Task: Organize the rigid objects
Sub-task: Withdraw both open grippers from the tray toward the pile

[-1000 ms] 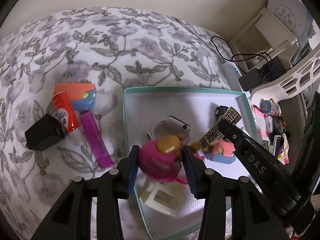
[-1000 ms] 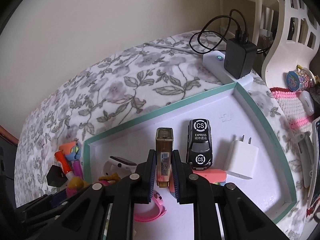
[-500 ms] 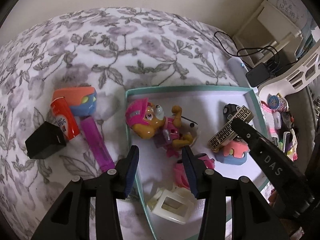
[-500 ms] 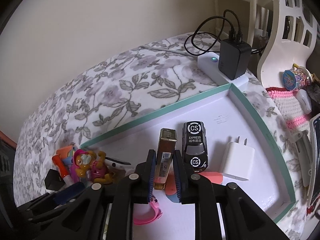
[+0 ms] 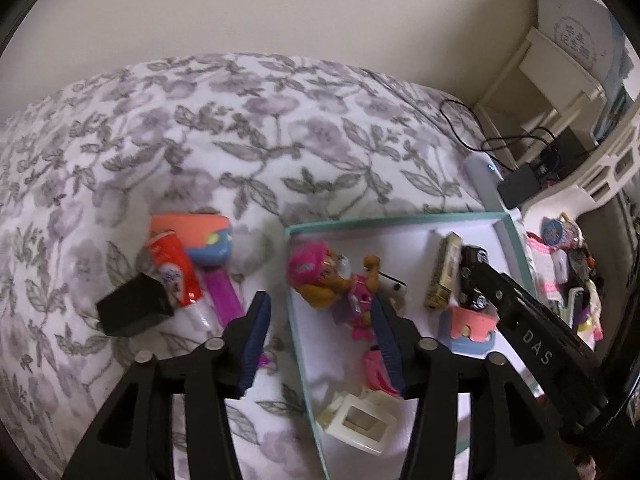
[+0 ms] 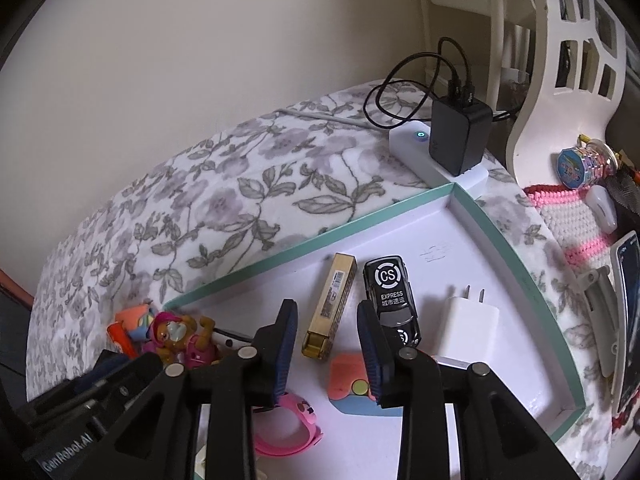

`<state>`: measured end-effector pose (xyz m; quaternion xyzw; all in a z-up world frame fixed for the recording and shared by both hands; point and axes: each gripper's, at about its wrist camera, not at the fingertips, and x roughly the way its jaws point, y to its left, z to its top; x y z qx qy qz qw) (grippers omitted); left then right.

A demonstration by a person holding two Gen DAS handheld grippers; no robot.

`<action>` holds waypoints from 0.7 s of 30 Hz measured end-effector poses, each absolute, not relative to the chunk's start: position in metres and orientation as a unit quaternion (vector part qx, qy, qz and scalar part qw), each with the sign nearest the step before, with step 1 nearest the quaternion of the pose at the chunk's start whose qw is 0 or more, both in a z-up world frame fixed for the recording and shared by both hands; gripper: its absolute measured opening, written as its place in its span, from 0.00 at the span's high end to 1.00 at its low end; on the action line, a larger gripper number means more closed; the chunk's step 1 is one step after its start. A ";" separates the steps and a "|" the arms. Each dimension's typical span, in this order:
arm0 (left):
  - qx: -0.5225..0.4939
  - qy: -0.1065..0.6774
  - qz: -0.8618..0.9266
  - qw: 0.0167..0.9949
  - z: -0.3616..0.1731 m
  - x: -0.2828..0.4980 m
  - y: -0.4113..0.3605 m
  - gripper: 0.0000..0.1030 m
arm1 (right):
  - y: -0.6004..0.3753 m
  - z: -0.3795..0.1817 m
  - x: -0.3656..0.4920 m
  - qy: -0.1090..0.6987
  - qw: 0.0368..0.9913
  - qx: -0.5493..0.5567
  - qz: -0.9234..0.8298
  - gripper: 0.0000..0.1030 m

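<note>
Below centre of both views, left tool [image 5: 320,320] and right tool [image 6: 326,332] gape, released; gold box [image 6: 330,306] lies in tray [image 6: 492,236].

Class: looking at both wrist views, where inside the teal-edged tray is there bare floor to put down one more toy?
Free: the tray corner beyond the black toy car and white charger. Crowded: near the pup figure, gold box and pink watch.

My left gripper [image 5: 320,312] hangs with jaws spread, holding nothing; my right gripper [image 6: 326,322] likewise gapes, unladen.
</note>
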<state>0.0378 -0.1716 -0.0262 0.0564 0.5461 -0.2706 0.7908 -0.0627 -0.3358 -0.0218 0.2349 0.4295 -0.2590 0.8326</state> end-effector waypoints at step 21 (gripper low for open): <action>0.065 0.520 -0.141 0.840 -0.031 0.060 -0.138 0.04 | -0.332 -0.027 -0.060 0.423 0.841 0.225 -0.250 0.03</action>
